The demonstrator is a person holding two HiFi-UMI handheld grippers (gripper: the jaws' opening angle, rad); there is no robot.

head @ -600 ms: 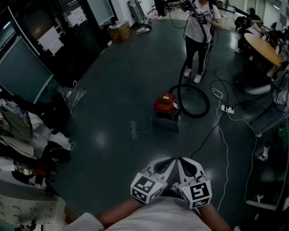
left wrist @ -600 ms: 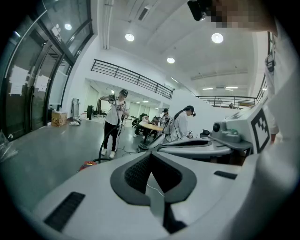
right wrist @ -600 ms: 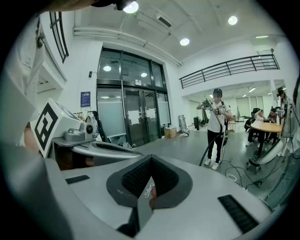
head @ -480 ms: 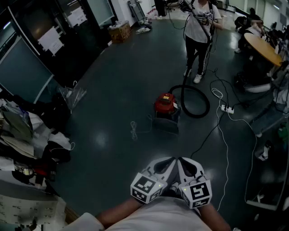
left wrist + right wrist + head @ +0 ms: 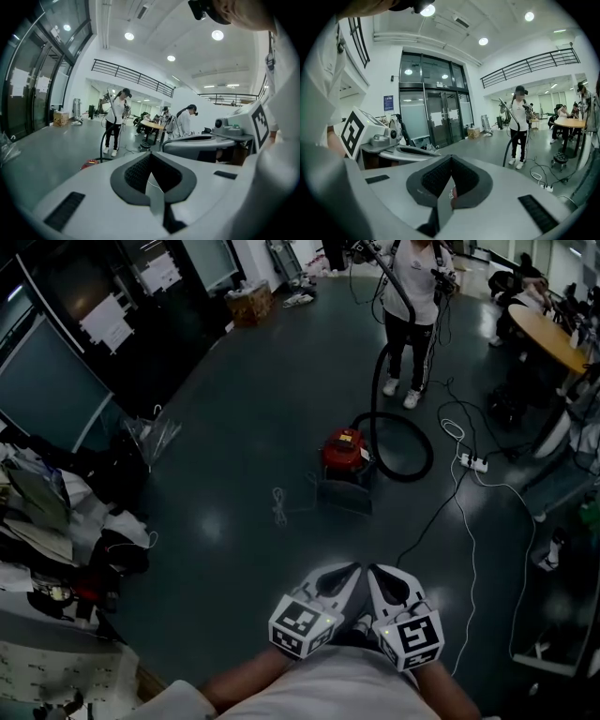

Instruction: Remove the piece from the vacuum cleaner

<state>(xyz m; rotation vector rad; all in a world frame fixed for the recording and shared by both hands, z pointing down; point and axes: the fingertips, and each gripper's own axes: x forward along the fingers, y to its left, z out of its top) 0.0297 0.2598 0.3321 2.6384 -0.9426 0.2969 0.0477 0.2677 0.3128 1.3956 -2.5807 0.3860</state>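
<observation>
The red vacuum cleaner (image 5: 344, 448) stands on the dark floor, well ahead of me. Its black hose (image 5: 405, 446) loops to the right and rises to a standing person (image 5: 410, 296), who holds the hose's upper end. The vacuum also shows small and low in the left gripper view (image 5: 89, 163). My left gripper (image 5: 345, 571) and right gripper (image 5: 379, 574) are side by side close to my body, far from the vacuum. Both are shut with nothing between the jaws. Their marker cubes face upward.
A grey flat piece (image 5: 343, 498) lies in front of the vacuum, and a white cord (image 5: 277, 507) lies to its left. A power strip (image 5: 472, 464) with trailing cables lies at the right. A round table (image 5: 548, 338) is at the far right, a cardboard box (image 5: 248, 306) at the back, and cluttered shelves (image 5: 56, 540) at the left.
The standing person has shifted a little farther back and lifted the hose higher. My two grippers stay where they were, both shut.
</observation>
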